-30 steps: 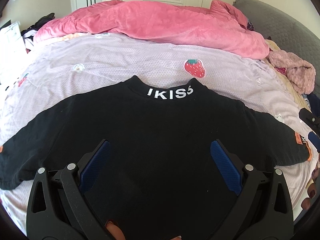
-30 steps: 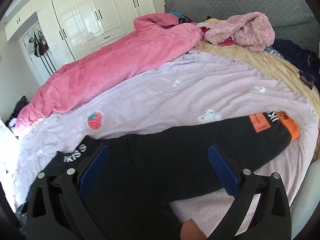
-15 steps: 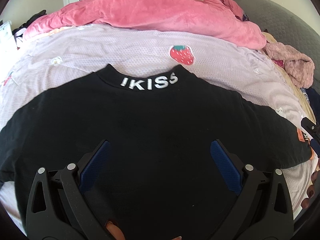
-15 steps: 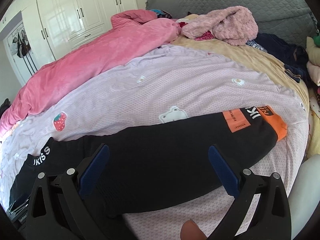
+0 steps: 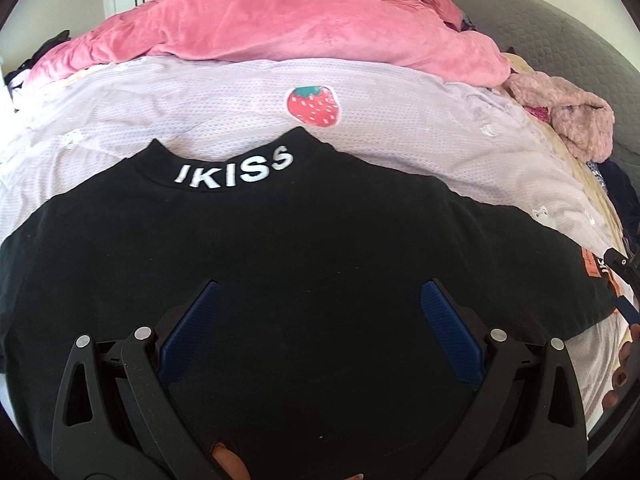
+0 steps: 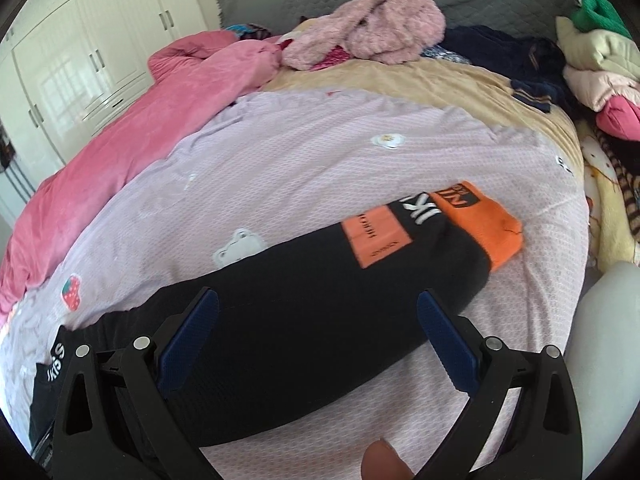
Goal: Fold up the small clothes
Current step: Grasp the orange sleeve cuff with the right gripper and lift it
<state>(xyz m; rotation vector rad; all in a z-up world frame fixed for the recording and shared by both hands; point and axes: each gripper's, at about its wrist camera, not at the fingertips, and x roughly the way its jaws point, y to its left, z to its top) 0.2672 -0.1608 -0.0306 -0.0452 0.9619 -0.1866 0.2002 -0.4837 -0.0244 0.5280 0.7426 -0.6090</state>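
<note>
Between the spread blue pads of the left gripper [image 5: 318, 334] lies the black long-sleeved cotton top [image 5: 280, 264], unfolded on the lilac mesh bedspread [image 5: 208, 108]. Right gripper [image 6: 318, 338], likewise spread, hovers over the sleeve; its orange ribbed cuff [image 6: 486, 226] at one o'clock probably needs pinching first.

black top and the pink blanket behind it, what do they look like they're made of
Black long-sleeved top: seemingly matte cotton-type knit, with a fine ribbed grain on the sleeve.
Pink blanket: probably plush fleece or velvet, with soft sheen and fuzzy folds.
</note>
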